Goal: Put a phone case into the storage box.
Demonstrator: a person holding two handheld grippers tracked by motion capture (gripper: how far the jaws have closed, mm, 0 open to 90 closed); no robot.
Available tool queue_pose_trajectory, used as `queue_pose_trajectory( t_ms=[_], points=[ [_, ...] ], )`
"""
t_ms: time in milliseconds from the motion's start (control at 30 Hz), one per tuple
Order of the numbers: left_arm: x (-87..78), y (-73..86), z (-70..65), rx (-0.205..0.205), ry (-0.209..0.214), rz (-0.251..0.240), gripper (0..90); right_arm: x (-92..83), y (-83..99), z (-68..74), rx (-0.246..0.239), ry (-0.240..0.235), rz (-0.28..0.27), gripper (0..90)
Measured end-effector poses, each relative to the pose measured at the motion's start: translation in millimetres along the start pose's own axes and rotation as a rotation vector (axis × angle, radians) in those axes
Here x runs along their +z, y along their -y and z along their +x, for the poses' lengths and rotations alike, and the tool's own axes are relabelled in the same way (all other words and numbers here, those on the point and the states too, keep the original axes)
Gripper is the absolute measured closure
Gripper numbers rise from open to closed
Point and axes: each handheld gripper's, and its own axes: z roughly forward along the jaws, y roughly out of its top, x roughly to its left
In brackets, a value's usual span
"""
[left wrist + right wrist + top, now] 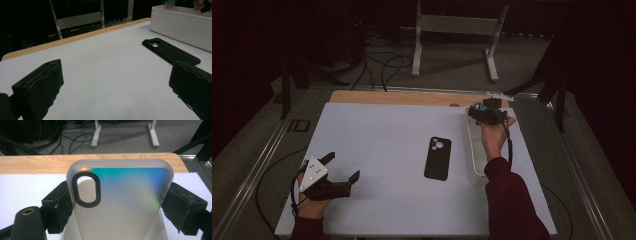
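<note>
Pinching iridescent clear case (120, 200) by its edges, right gripper (117, 207) over white bin (473, 150) | risking slipping out | left gripper (343, 170) idling wide open.

Bare white mat (382, 150) lies open between the black phone case (437, 158) (flat, low) and left gripper (343, 171); white bin (476, 165) walls the right edge

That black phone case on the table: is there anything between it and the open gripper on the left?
Nothing visible. Bare white table top lies between the left gripper and the black phone case. The white bin sits beyond the case, not in between.
</note>
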Motion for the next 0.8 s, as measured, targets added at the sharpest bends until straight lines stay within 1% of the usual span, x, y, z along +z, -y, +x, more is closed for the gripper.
queue_pose_trajectory(
  t_ms=[233,367,467,500,600,667,733,800],
  points=[
    [-0.1,-0.1,-0.1,-0.001,0.0,-0.001,0.0,4.0,2.6,-0.3,0.006,0.005,0.026,16.7],
    [0.0,-0.1,-0.2,0.0,0.001,-0.001,0.0,3.5,0.5,0.1,0.007,0.001,0.002,16.7],
    [0.2,-0.1,-0.3,0.001,0.001,0.001,0.0,4.3,0.0,0.6,0.005,0.01,0.0,16.7],
    [0.3,0.0,-0.4,0.001,0.002,0.001,0.0,6.9,0.9,-0.3,0.013,0.016,0.007,16.7],
    [0.2,-0.1,-0.5,0.001,0.003,0.0,0.0,9.4,1.4,-1.9,0.015,0.026,0.007,16.6],
    [0.2,0.0,-0.3,-0.001,0.002,0.0,0.0,9.8,1.3,-2.1,0.017,0.029,0.006,16.7],
    [0.0,-0.1,-0.2,-0.002,0.003,-0.001,0.0,10.6,0.6,-1.2,0.011,0.025,-0.006,16.6],
    [-0.1,-0.2,-0.3,-0.003,0.003,-0.003,0.0,12.2,0.5,-0.6,0.006,0.027,-0.006,16.6]
  ],
)
